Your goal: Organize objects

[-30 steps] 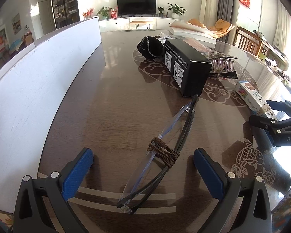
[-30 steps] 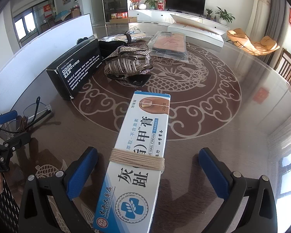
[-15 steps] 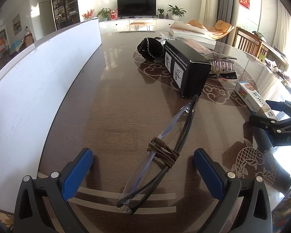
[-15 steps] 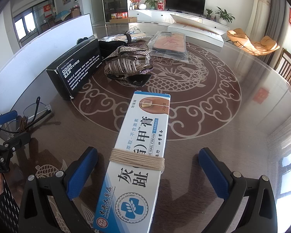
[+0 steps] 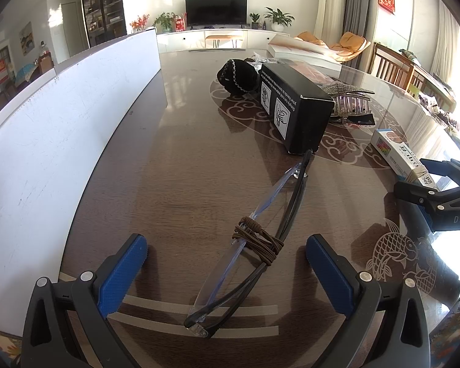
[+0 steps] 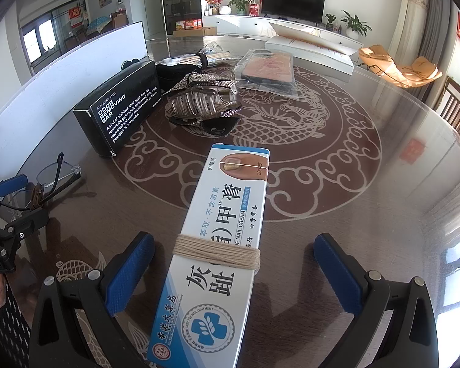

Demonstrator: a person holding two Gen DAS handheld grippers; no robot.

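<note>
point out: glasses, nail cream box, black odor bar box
glasses [image 5: 254, 242], left wrist view, on the brown cord wrapped round them.
nail cream box [image 6: 227, 214], right wrist view, on its printed top face.
black odor bar box [image 6: 122, 112], right wrist view, on its lettered side.

Free room: bare bench on the right.
In the way: black box, hair clip, white board on the left.

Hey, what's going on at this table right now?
A person holds two grippers low over the glass-topped table. The left gripper is open around folded black-framed glasses wrapped in brown cord. The right gripper is open around a white-and-blue nail cream box tied with twine. Neither is gripped yet.
</note>
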